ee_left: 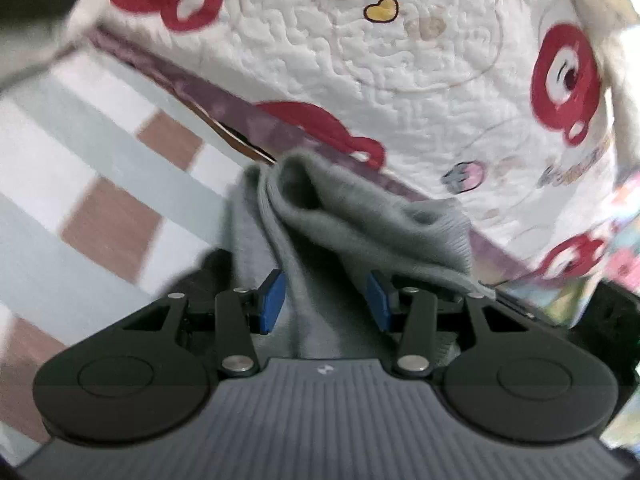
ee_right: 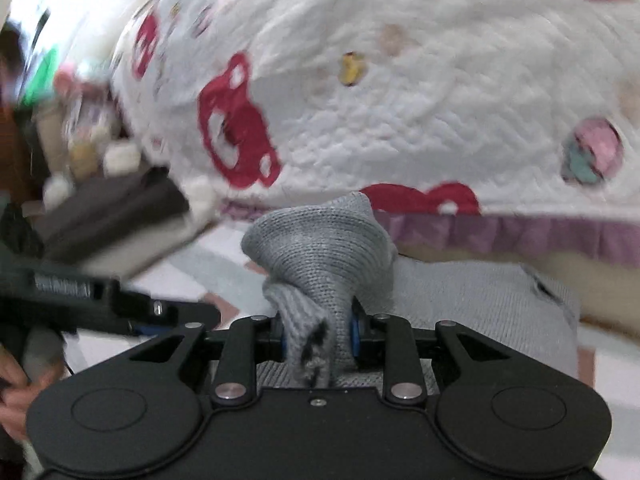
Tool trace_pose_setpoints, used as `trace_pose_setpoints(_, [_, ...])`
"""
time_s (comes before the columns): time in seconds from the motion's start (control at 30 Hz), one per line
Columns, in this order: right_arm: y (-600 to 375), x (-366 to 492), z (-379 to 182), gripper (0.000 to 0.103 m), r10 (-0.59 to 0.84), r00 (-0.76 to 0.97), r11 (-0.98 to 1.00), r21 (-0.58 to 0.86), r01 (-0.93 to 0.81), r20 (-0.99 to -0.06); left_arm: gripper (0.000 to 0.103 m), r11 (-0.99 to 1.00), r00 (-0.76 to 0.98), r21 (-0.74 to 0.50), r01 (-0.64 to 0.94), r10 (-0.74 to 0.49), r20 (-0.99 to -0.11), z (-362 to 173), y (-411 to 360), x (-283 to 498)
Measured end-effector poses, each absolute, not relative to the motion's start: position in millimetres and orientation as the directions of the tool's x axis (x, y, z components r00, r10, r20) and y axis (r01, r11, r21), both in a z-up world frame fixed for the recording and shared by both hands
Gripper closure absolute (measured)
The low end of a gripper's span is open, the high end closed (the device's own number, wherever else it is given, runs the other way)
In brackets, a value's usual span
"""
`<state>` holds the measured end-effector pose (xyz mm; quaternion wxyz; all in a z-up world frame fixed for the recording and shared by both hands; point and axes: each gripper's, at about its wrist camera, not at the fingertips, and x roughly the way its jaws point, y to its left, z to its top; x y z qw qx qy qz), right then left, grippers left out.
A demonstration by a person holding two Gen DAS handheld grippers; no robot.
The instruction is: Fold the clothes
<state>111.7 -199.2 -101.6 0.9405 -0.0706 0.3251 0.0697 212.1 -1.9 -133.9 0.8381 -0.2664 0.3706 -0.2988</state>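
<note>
**Left wrist and right wrist: both grippers on a grey knit garment**

Left wrist view: left gripper (ee_left: 326,300), black linkage with blue pads (ee_left: 273,300), has a bunch of the grey knitted garment (ee_left: 320,220) running between its fingers. A gap shows between each pad and the cloth, so the grip looks loose; whether it truly pinches, cannot tell. Fabric rises from the jaws into a folded hump with a ribbed hem to the right. Beyond it: a white quilted bedspread with red cartoon prints (ee_left: 400,60), edged by a purple frill (ee_left: 192,80). To the left, a rug with pale blue, white and brown blocks (ee_left: 100,184). Image is motion-blurred.

Right wrist view: right gripper (ee_right: 318,336) is pressed together on a twisted bunch of the same grey knit (ee_right: 324,252), pads tight against the cloth on both sides. The rest of the garment spreads flat to the right, under and past the jaws. Left gripper's dark body (ee_right: 100,296) enters from the left edge, a hand (ee_right: 16,396) below it. Behind: bedspread (ee_right: 400,100), purple frill (ee_right: 520,232), and blurred clutter at far left.
</note>
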Motion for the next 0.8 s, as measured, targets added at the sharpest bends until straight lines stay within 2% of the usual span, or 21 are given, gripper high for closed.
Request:
trace_pose_setpoints(0.1, [-184, 114, -108, 0.072, 0.085, 0.777, 0.969, -0.129, -0.209, -0.623, 0.059, 0.712, 0.545, -0.645, 0.276, -0.669, -0.505, -138, -1, 215])
trace_pose_setpoints(0.3, [-170, 117, -113, 0.071, 0.069, 0.776, 0.955, -0.182, -0.232, -0.626, 0.059, 0.655, 0.535, -0.710, 0.258, -0.709, -0.460, -143, 8, 218])
trace_pose_setpoints(0.5, [-166, 110, -104, 0.058, 0.048, 0.785, 0.956, -0.200, -0.216, -0.618, 0.058, 0.622, 0.522, -0.738, 0.262, -0.734, -0.434, -143, 9, 217])
trace_pose_setpoints(0.57, [-165, 95, -96, 0.055, 0.086, 0.802, 0.963, -0.157, -0.219, -0.591, 0.058, 0.623, 0.521, -0.735, 0.267, -0.735, -0.434, -142, 8, 217])
trace_pose_setpoints(0.67, [-176, 67, -83, 0.055, 0.199, 0.824, 0.969, -0.021, -0.247, -0.531, 0.057, 0.616, 0.523, -0.741, 0.267, -0.739, -0.426, -142, 9, 216])
trace_pose_setpoints(0.8, [-213, 30, -72, 0.055, 0.161, 0.859, 0.987, 0.078, -0.141, -0.486, 0.056, 0.601, 0.517, -0.741, 0.298, -0.755, -0.405, -135, 5, 214])
